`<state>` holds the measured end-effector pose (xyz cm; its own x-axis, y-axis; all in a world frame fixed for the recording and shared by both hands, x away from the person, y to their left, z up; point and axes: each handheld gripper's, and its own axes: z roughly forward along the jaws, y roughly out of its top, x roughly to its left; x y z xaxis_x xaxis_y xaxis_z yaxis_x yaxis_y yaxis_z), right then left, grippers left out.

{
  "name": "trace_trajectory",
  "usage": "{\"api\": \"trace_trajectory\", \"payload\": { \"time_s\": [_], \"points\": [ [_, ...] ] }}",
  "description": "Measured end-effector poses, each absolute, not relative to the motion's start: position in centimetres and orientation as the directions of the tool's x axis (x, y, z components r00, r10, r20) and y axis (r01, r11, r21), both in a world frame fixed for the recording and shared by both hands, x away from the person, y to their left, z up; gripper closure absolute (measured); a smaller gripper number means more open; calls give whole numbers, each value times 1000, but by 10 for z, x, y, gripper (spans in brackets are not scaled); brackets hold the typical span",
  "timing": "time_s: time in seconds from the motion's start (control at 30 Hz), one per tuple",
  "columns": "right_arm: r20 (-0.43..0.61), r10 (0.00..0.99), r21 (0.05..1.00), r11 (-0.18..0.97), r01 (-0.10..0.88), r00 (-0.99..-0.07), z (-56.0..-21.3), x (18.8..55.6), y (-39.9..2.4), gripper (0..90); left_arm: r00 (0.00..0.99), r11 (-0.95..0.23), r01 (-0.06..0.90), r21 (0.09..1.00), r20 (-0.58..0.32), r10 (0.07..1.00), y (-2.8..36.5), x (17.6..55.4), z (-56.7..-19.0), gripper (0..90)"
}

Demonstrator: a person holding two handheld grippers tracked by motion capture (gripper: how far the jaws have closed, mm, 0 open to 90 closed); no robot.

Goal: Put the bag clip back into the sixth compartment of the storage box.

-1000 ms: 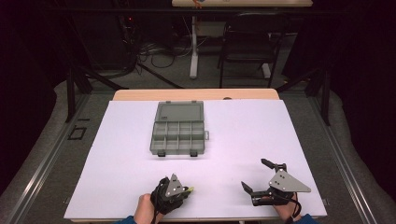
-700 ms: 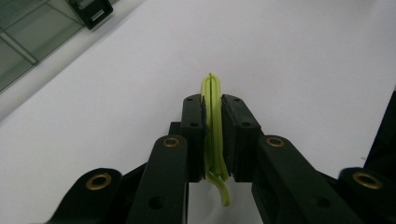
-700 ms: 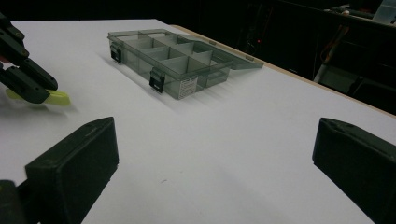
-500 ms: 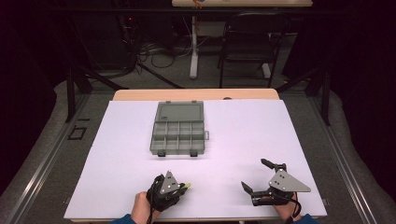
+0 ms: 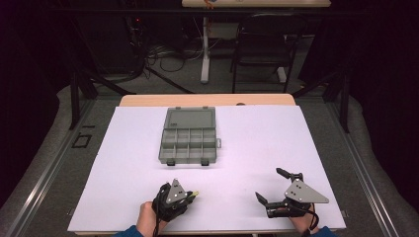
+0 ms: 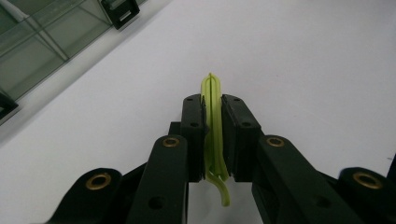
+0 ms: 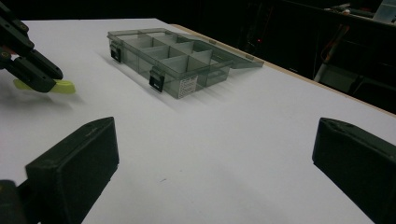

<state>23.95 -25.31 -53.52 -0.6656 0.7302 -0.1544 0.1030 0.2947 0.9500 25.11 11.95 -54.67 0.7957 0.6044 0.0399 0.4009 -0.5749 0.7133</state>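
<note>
Left claw (image 5: 190, 195) at lower centre-left of the high view, pinching a thin yellow-green strip (image 6: 213, 126) upright between closed jaws, tip poking out above, tail curling below. Right claw (image 5: 272, 186) resting at lower right on the white bench (image 5: 257, 148), jaws spread wide, gripping nothing. Grey divided box (image 5: 189, 137) sitting open at upper centre, lid lying flat behind it, well apart from both claws. In the right claw view, box (image 7: 180, 60) showing at upper centre, strip (image 7: 56, 86) at far left.
</note>
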Motion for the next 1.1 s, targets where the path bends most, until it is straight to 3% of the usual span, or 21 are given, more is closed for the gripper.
{"api": "trace_trajectory", "payload": {
  "time_s": [1.1],
  "points": [
    [-158, 729, 948, 300, 104, -666, -536, 239, -252, 1, 750, -536, 420, 732, 52, 659, 141, 260, -541, 798]
  ]
}}
